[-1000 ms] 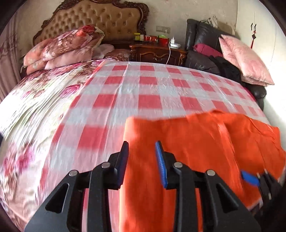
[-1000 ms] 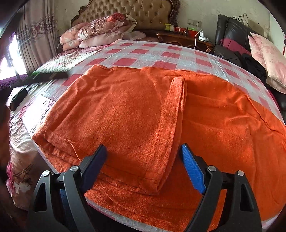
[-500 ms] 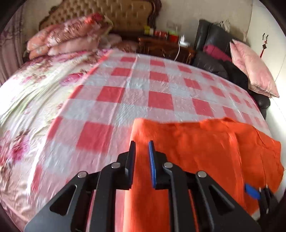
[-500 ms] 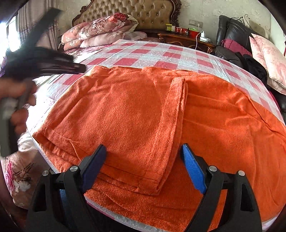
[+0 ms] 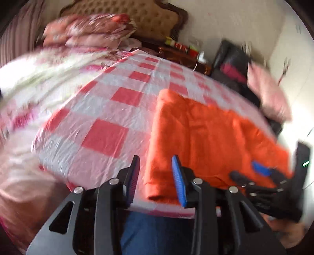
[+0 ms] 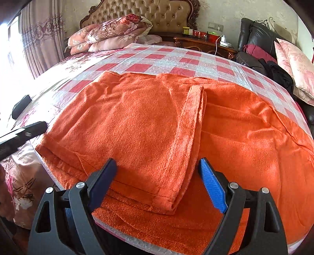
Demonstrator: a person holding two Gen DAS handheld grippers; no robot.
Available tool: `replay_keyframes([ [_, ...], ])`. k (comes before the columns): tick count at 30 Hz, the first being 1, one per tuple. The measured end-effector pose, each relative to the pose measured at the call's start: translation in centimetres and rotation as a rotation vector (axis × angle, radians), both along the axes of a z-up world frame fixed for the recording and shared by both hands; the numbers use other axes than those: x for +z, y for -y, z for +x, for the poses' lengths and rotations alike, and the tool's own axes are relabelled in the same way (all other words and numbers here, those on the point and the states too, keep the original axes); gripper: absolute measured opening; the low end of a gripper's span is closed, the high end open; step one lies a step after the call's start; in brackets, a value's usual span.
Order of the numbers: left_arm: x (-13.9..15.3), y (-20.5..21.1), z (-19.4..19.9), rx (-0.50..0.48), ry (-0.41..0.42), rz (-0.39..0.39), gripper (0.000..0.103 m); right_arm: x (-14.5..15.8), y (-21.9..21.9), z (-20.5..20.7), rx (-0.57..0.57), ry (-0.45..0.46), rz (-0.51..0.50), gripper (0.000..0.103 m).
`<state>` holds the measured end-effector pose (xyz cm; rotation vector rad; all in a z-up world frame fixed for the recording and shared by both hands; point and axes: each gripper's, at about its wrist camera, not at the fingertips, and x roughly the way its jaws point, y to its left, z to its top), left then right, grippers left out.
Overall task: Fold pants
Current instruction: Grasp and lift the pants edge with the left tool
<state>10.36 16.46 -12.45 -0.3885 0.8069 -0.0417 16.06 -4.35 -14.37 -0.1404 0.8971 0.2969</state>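
Observation:
The orange pants (image 6: pixel 153 125) lie flat on the red-and-white checked sheet (image 6: pixel 157 58), with one part folded over so a doubled layer covers the left half. My right gripper (image 6: pixel 157 166) is open, its jaws wide apart just above the near edge of the folded layer. In the blurred left wrist view, my left gripper (image 5: pixel 156 164) is open and empty over the left near corner of the pants (image 5: pixel 206 133). The right gripper (image 5: pixel 261 168) shows at the right of that view; the left gripper's tip (image 6: pixel 35 127) shows at the left edge of the right wrist view.
Floral pillows (image 6: pixel 111 33) are stacked by the tufted headboard (image 6: pixel 149 11). A wooden nightstand (image 6: pixel 204 41) with small items stands behind the bed. A black sofa (image 6: pixel 261 39) with a pink cushion (image 6: pixel 294 64) is at the right. A dark object (image 6: pixel 20 106) lies at the bed's left edge.
My left gripper closed partway, then opened again while it swung back to the near left corner of the pants. The right gripper and the pants stayed put.

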Motion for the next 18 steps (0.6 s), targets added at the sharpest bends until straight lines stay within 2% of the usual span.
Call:
replay_keyframes([
  [3, -0.9, -1.2, -0.9, -0.015, -0.007, -0.086, 0.035, 0.0, -0.1, 0.0, -0.005, 0.001, -0.004, 0.083],
  [6, -2.5, -2.7, -1.0, -0.026, -0.024, -0.306, 0.035, 0.0, -0.1, 0.1, -0.009, -0.004, -0.008, 0.083],
  [8, -3.7, -3.4, -0.8, -0.013, -0.040, -0.435, 0.035, -0.1, -0.1, 0.1, -0.010, -0.009, -0.010, 0.083],
  [10, -4.5, -4.0, -0.7, 0.002, -0.044, -0.530, 0.035, -0.1, -0.1, 0.1, -0.012, -0.011, -0.012, 0.083],
  [11, -5.2, -4.6, -0.7, 0.015, -0.053, -0.619, 0.035, -0.1, -0.1, 0.1, -0.013, -0.012, -0.012, 0.083],
  [13, -6.4, -5.1, -0.5, 0.025, -0.067, -0.750, 0.035, -0.1, -0.2, 0.1, -0.017, -0.012, -0.014, 0.083],
  [15, -7.2, -5.1, -0.1, 0.020, -0.083, -0.842, 0.035, -0.1, -0.2, 0.1, -0.018, -0.012, -0.013, 0.084],
  [17, -7.7, -5.0, 0.3, 0.026, -0.101, -0.906, 0.035, -0.1, -0.2, 0.1, -0.017, -0.012, -0.014, 0.084],
  [18, -7.8, -4.9, 0.4, 0.031, -0.107, -0.914, 0.035, -0.1, -0.2, 0.1, -0.017, -0.012, -0.014, 0.084],
])
